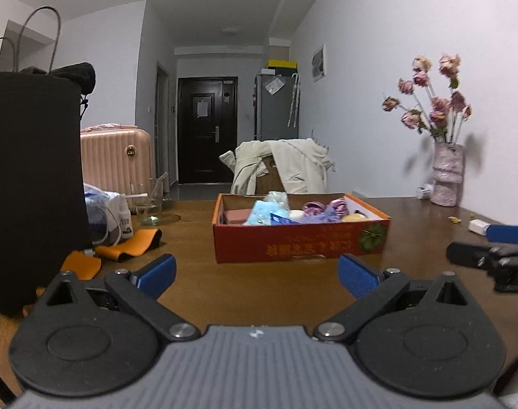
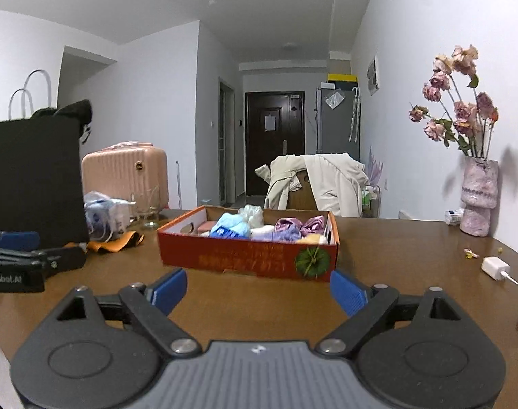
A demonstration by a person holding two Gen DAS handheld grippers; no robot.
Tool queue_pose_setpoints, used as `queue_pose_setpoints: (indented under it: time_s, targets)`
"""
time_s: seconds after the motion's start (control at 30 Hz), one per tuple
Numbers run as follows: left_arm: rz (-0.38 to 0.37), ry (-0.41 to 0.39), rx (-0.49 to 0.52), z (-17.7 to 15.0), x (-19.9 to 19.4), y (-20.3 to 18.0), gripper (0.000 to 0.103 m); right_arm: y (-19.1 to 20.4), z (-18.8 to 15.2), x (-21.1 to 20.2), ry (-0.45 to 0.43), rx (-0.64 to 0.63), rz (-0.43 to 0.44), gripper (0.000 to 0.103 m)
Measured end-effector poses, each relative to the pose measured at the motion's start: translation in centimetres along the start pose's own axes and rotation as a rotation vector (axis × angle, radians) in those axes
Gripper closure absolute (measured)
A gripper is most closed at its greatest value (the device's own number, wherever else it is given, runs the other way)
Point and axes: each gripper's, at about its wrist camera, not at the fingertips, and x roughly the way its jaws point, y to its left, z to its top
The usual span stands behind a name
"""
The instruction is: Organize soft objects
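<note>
A red cardboard box [image 1: 293, 243] [image 2: 245, 259] stands on the brown table, ahead of both grippers. It holds several soft things: a light blue plush [image 1: 264, 213] [image 2: 233, 225], purple cloth [image 1: 322, 213] [image 2: 298, 226], a pink block [image 1: 236, 216] and a yellow piece [image 1: 354, 217]. My left gripper [image 1: 257, 274] is open and empty, short of the box. My right gripper [image 2: 259, 289] is open and empty, close to the box's front wall. Each gripper shows at the edge of the other's view.
A black paper bag [image 1: 30, 177] [image 2: 33, 177] stands at the left, with orange cloth [image 1: 129, 245] [image 2: 117, 242], a plastic packet and a glass jar [image 1: 153, 201] beside it. A vase of dried roses [image 1: 446, 173] [image 2: 478, 197] stands by the right wall. A white charger [image 2: 496, 267] lies at the right.
</note>
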Motion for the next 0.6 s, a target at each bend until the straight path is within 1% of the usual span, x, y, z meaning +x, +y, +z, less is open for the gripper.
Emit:
queue_pose_setpoints:
  time_s: [0.07,0.1,0.17,0.23,0.3,0.43,0.53,0.6]
  targets:
    - [-0.012,-0.008,-0.012,-1.1,-1.7,-0.3,0.0,0.8,-1.0,-1.6,-0.009,-0.014,-0.007,0.011]
    - [-0.017,-0.012,-0.011,-1.7,-2.7,-0.4,0.0,1.2,-1.6,-2.6,-0.018,-0.01,-0.007,0.008]
    - [-0.005,-0.022,0.001,-2.9,-4.4,-0.6,0.0,1.8,-2.6,-4.1,-0.027,0.002,0.006,0.006]
    - [0.014,-0.029,0.012,-4.1,-6.0,-0.9,0.0,2.5,-3.6,-5.5,-0.028,0.003,0.016,0.006]
    - [0.017,-0.026,0.005,-5.0,-7.3,-0.8,0.0,3.3,-4.7,-6.7,-0.027,-0.008,0.017,0.006]
    - [0.022,-0.002,-0.003,-5.9,-8.0,-0.5,0.0,4.1,-6.2,-8.1,-0.015,-0.01,0.024,0.006]
    - [0.031,-0.006,-0.01,-5.6,-7.7,-0.4,0.0,4.1,-6.5,-7.9,0.01,-0.006,0.025,0.006]
    - [0.031,-0.014,-0.024,-5.5,-7.7,-0.2,0.0,4.0,-6.5,-7.5,0.011,0.001,0.013,0.006]
